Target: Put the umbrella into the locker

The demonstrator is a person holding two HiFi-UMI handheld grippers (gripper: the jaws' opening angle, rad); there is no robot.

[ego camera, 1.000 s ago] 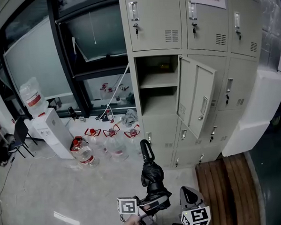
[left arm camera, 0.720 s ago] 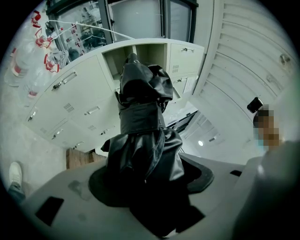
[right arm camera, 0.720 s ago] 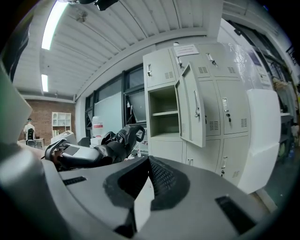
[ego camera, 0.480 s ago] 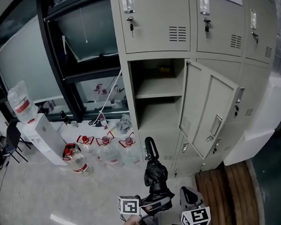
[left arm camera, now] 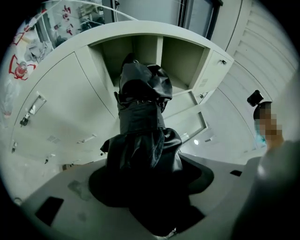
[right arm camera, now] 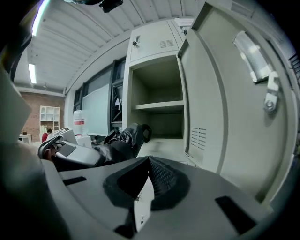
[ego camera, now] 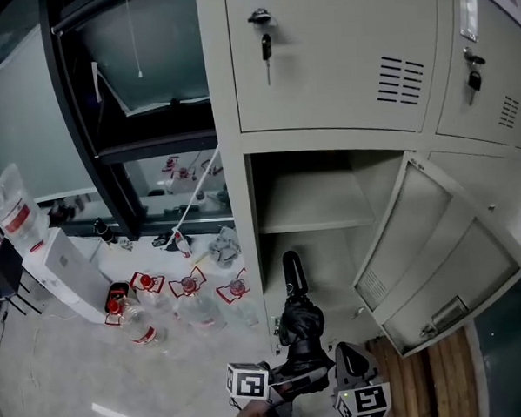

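Observation:
A folded black umbrella (ego camera: 299, 319) points handle-first at the open locker compartment (ego camera: 317, 213). Its curved handle (ego camera: 292, 271) overlaps the compartment's lower opening in the head view. My left gripper (ego camera: 287, 381) is shut on the umbrella's fabric body (left arm camera: 140, 140), and the locker compartment (left arm camera: 150, 56) lies straight ahead in the left gripper view. The locker door (ego camera: 446, 254) hangs open to the right. My right gripper (ego camera: 355, 383) sits just right of the umbrella, shut with nothing in it. The right gripper view shows the umbrella (right arm camera: 126, 138) at left and the locker door (right arm camera: 206, 103) at right.
A shelf (ego camera: 318, 218) divides the open compartment. Above it is a closed locker door with a key (ego camera: 265, 37). Several water bottles (ego camera: 191, 298) and a water dispenser (ego camera: 59, 266) stand on the floor at left. A wooden platform (ego camera: 452, 376) lies at lower right.
The locker has grown much larger in the head view as I closed in on it. The umbrella handle has come up to the open compartment's lower edge. Both grippers kept their states.

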